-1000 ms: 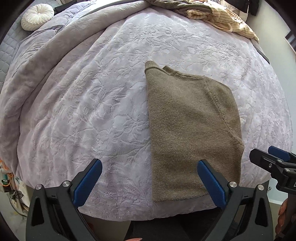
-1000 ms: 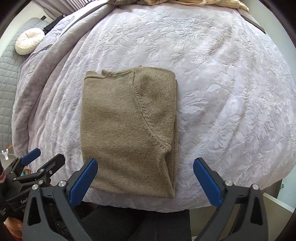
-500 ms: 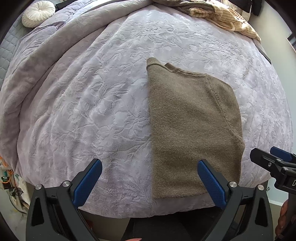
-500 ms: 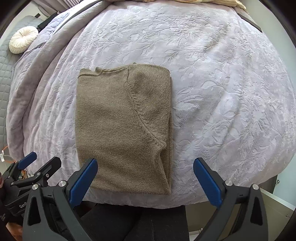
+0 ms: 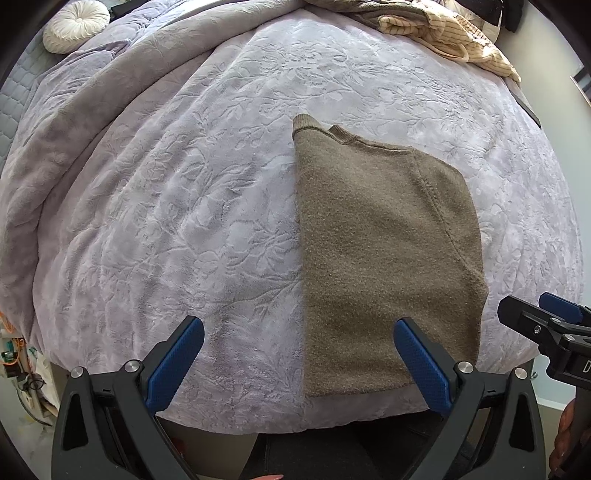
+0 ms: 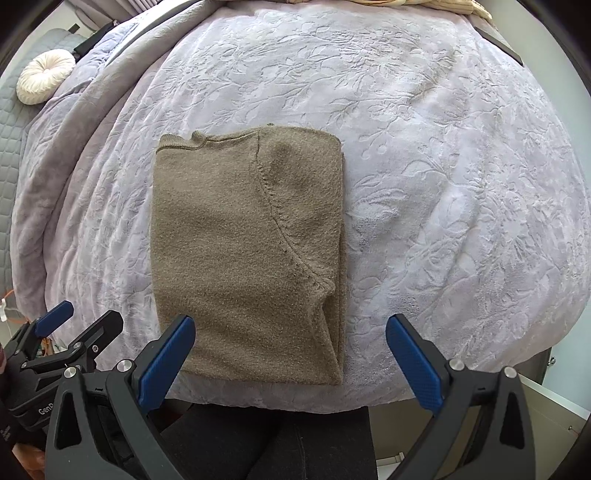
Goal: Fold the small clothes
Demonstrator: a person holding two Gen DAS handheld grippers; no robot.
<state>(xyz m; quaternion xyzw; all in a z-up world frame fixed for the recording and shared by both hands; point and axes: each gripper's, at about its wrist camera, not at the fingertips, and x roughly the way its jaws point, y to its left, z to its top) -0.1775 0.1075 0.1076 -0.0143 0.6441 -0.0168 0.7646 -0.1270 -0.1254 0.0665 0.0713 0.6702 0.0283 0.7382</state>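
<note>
Lying flat on the bedspread (image 6: 443,166), the sweater (image 6: 247,258) is folded to a narrow rectangle, its near hem just ahead of both tools. The left gripper (image 5: 299,363) hangs spread and empty, its right finger over the sweater's near corner; the right gripper (image 6: 290,363) is likewise spread wide and holds nothing, straddling the hem's right end. The knit looks soft, thick and light, so it should drape and sag rather than keep its shape, and the layers may slide apart; pinching all layers at the two near hem corners seems the safest hold. The hem sits close to the bed's near edge, leaving little margin behind it. Ahead and to either side the bedspread is bare, with a heap of clothes (image 5: 450,37) and a round cushion (image 5: 75,26) well away.
</note>
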